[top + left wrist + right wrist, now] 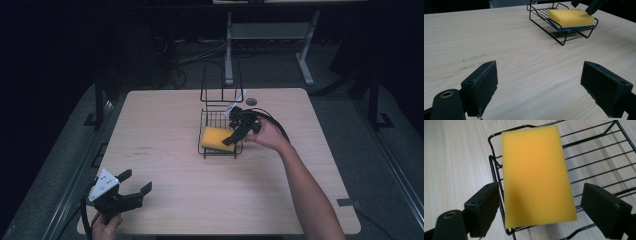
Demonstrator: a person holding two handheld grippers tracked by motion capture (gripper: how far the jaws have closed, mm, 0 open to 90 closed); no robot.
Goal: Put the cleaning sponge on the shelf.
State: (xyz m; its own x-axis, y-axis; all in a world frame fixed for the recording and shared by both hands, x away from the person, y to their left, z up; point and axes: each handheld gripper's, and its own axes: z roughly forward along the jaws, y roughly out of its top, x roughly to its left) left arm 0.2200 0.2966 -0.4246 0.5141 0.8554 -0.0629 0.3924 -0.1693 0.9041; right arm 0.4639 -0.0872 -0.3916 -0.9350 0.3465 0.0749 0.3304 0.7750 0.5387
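Note:
A yellow sponge [216, 138] with a blue underside lies tilted in the lower shelf of a black wire rack [221, 105] at the table's middle. The sponge [536, 172] rests on the rack's wires [599, 162], one end propped on the rim. My right gripper [239, 131] hovers just over the sponge, open, its jaws standing on either side of the sponge's near end without touching it. My left gripper [136, 184] is held low near the table's front left corner, open and empty; its view looks across the table at the sponge [570, 18] and rack [554, 32].
The light wooden table [165, 170] has bare surface between the left gripper and the rack. A small dark round disc [251, 101] lies behind the rack. Beyond the table stand a white desk frame [270, 35] and cables on the dark floor.

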